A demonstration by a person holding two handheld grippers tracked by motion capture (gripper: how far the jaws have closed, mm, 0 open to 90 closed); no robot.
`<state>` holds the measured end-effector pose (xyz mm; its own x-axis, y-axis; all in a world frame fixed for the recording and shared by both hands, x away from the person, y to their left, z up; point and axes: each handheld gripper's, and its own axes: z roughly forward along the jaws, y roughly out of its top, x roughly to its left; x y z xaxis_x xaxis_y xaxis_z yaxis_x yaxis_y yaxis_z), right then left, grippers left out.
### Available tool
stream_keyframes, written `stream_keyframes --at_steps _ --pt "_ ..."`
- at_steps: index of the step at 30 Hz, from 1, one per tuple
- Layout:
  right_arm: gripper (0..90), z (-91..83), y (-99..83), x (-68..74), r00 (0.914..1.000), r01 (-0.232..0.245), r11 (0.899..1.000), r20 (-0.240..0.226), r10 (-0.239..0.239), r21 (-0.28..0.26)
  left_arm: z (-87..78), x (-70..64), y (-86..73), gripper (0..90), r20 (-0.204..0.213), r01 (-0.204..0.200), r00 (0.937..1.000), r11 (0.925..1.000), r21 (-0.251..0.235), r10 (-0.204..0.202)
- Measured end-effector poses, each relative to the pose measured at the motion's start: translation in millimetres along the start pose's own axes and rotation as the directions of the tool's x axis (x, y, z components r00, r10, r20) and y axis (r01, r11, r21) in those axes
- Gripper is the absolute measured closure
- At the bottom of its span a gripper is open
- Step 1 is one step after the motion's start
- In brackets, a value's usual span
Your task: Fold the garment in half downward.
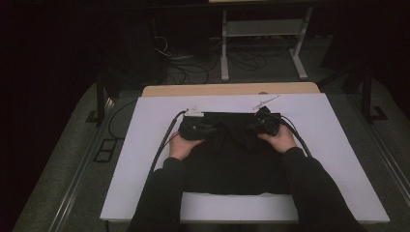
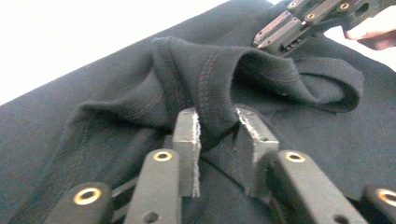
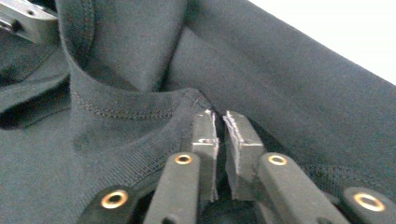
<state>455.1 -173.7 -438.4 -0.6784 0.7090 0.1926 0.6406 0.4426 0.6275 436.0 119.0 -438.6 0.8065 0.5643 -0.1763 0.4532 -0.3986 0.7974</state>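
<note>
Sleeves (image 1: 159, 203) enter at the bottom of the high view; beyond them, mid-frame, each hand holds a gripper at the far edge of the shirt (image 1: 232, 164); the shirt lies flat on the white table (image 1: 338, 159), black, its ribbed collar (image 2: 210, 79) bunched up into a loop. The left gripper (image 2: 217, 126) has its jaws apart around a fold of collar, not yet pinching; the right gripper (image 3: 219, 119) is nearly together on the collar seam. Risk, as I judge it: the left grip may slip if lifted before closing, so the shirt would hang lopsided; uneven pulls could twist the neckline.
</note>
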Motion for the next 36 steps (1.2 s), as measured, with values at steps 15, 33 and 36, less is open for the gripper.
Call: stream_keyframes --at_steps 15,33,36 --pt "84.7 -31.7 3.6 5.8 0.999 0.013 0.996 -0.041 -0.016 -0.087 -12.8 -0.3 6.5 84.7 0.02 0.039 0.999 0.9992 0.012 -0.04" --pt "84.9 -75.3 -26.2 38.3 0.9904 0.024 0.977 -0.128 -0.052 -0.213 -51.1 -35.9 -16.9 84.6 0.031 0.004 0.9995 0.9951 0.099 -0.007" --pt "84.9 -79.3 -32.0 42.6 0.9895 0.028 0.978 -0.133 -0.056 -0.207 -55.2 -42.2 -18.2 84.5 0.045 -0.008 0.999 0.9948 0.101 0.003"
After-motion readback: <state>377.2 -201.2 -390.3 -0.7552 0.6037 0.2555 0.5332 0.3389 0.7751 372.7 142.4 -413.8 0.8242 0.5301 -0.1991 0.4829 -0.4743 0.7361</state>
